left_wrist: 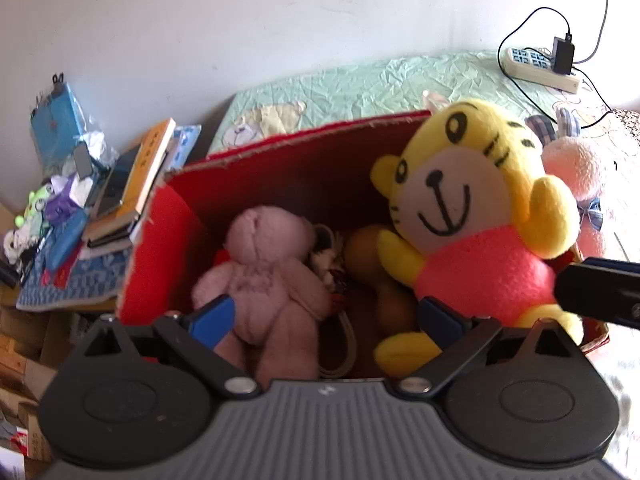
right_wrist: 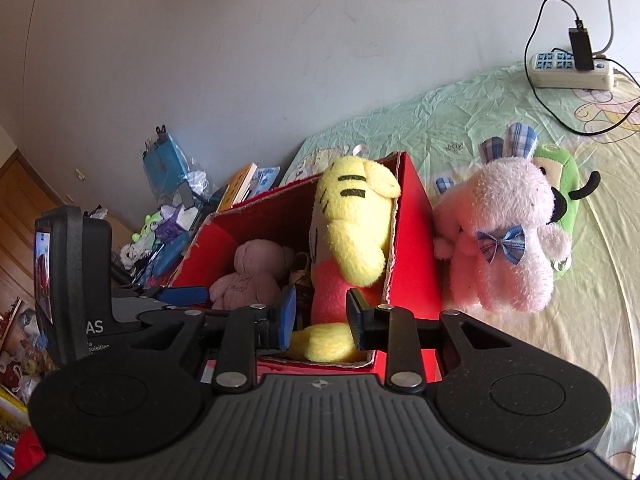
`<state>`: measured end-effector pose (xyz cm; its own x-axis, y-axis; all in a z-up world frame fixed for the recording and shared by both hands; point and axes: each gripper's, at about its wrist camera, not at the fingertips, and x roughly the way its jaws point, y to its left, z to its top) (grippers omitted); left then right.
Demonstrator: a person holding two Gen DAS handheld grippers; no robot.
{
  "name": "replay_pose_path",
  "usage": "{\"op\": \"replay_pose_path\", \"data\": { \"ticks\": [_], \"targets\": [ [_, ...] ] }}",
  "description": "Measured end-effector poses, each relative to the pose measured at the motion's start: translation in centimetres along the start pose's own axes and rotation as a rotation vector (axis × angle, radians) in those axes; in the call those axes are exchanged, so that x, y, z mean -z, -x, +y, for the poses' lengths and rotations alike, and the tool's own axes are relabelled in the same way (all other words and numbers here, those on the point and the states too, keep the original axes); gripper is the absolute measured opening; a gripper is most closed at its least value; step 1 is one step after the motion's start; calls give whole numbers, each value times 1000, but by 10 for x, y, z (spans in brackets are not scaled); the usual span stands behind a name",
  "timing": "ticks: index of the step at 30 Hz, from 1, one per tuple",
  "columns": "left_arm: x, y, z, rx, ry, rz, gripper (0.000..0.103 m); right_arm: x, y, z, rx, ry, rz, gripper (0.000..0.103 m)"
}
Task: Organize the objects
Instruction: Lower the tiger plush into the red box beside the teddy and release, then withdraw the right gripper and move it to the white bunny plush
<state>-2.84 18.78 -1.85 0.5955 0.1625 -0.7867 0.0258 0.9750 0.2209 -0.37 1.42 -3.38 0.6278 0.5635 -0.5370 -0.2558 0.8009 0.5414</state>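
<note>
Here, a red cardboard box (left_wrist: pixel 168 216) is seen standing on a bed covered with a pale green sheet (right_wrist: pixel 460 120), close to the bed's edge beside a cluttered pile of books (left_wrist: pixel 148 172). Inside the box, a pinkish-brown teddy bear (left_wrist: pixel 260 272) is laid face down against the left wall, and a yellow tiger plush (left_wrist: pixel 472 216) in a pink shirt is propped upright at the right wall, its head rising above the rim. A brown toy and a small patterned item are wedged between the two.

The left gripper (left_wrist: pixel 324 316) is held over the box with its jaws spread wide; the teddy's legs lie between the blue pads (left_wrist: pixel 212 316), but no pressing can be made out. The right gripper (right_wrist: pixel 320 320) is narrowed around the tiger's yellow foot at the box's near rim; whether the pads actually pinch it cannot be told.

Outside the box, just beside its right wall, a pink plush dog (right_wrist: pixel 504 240) with a blue checked bow is seated on the sheet, a green plush (right_wrist: pixel 564 184) behind it. A power strip (right_wrist: pixel 572 70) with a black adapter is laid near the bed's far corner.
</note>
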Motion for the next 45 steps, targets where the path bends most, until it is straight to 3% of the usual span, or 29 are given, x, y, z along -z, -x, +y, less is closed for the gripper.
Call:
{"op": "replay_pose_path", "data": {
  "ticks": [5, 10, 21, 37, 45],
  "targets": [
    [-2, 6, 14, 35, -25, -32, 99, 9, 6, 6, 28, -27, -71, 31],
    [-7, 13, 19, 120, -38, -42, 98, 20, 17, 6, 80, -52, -128, 31],
    [-17, 23, -20, 147, -117, -82, 98, 25, 47, -27, 155, -162, -198, 31],
    [-51, 37, -96, 64, -44, -91, 98, -27, 64, -121, 49, -156, -101, 35],
    [-55, 38, -134, 71, 19, -70, 97, -41, 66, -163, -6, -133, -31, 37]
  ]
}}
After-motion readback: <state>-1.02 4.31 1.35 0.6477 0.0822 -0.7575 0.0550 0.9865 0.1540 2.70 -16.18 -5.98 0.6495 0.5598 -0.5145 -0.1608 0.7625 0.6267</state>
